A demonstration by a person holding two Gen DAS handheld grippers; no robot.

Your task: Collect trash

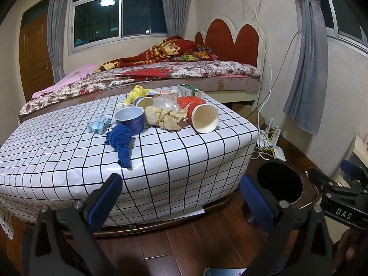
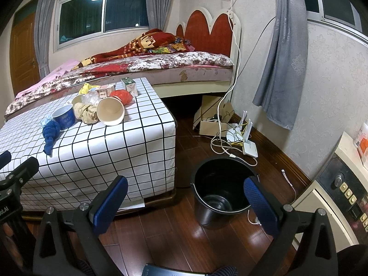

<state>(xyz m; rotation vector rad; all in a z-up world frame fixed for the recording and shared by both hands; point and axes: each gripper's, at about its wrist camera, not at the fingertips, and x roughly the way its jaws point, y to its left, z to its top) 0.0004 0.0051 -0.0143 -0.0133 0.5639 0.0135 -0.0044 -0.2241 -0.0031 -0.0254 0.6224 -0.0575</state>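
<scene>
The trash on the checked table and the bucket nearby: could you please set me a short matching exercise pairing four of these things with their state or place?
Things:
1. black bucket
2. large paper cup
3. dark blue cloth
4. blue bowl

States or places:
a. upright on the table, open side up
b. on the wooden floor beside the table
c. knotted, nearest the table's front edge
d. lying on its side, mouth toward the camera

Pairs: 1-b, 2-d, 3-c, 4-a

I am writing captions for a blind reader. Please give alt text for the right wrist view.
An open right gripper hangs above a wooden floor, facing an empty black bucket beside a low table with a checked cover. On the table lie cups, crumpled paper and cloths; a bed stands behind.
</scene>
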